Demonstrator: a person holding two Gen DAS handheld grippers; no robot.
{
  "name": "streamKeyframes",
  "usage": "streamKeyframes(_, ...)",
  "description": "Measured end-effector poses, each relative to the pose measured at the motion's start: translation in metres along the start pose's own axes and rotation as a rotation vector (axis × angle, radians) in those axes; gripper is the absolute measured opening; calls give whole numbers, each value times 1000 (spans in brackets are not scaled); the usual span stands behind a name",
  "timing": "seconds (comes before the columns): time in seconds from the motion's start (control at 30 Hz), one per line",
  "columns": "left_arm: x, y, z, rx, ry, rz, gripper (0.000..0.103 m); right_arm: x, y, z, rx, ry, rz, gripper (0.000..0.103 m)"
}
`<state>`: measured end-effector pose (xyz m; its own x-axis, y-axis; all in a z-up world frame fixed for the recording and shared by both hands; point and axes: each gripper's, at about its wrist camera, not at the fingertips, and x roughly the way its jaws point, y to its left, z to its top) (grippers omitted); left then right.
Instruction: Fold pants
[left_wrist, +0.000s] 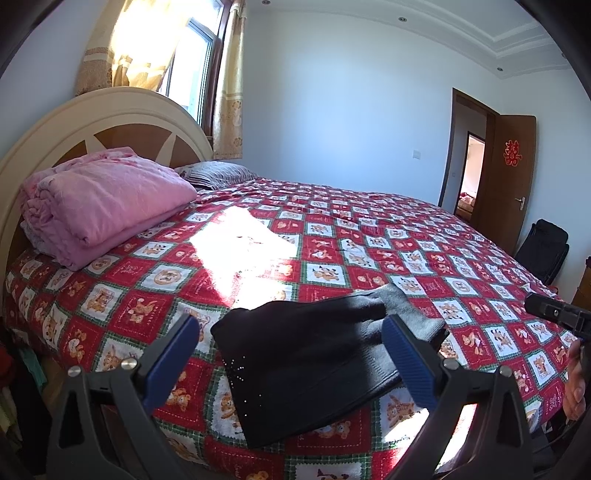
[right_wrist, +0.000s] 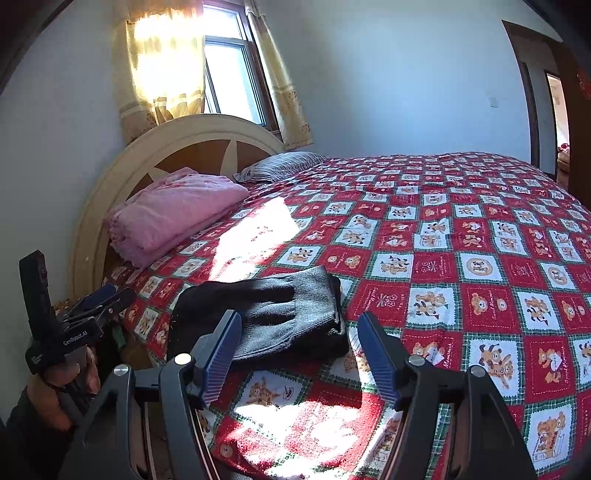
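A big bed (left_wrist: 332, 236) with a red checked cover full of little bears filled the room, and a bright sun patch hid some squares. A folded pink blanket (left_wrist: 103, 206) lay by the round headboard (left_wrist: 122, 118), with a striped pillow (left_wrist: 218, 173) just behind it. The dark pants (left_wrist: 306, 362) sat folded in a thick bundle near the bed's front edge, long side running from the near left to the far right, gray part (right_wrist: 288, 314) on top. The left gripper (left_wrist: 291, 358) hung in the air above them, jaws wide and holding nothing. The right gripper (right_wrist: 299, 354) was wide and bare too. "GenRobot.AI" showed on the left gripper's handle (right_wrist: 75, 338); smaller writing there was too tiny to read.
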<state>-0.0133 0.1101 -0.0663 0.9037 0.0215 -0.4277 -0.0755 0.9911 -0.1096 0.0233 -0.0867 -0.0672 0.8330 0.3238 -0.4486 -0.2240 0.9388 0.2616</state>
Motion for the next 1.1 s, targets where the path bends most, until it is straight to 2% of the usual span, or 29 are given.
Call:
streamKeyframes(0.4, 1, -2, -3, 2, 0, -4, 103, -2, 2, 0, -14, -10, -10, 68)
streamKeyframes(0.77, 5, -2, -2, 17, 24, 22, 103, -2, 3, -1, -27, -13, -14, 69)
streamKeyframes(1.1, 10, 4, -2, -37, 38, 33, 103, -1, 4, -4, -42, -16, -21, 69)
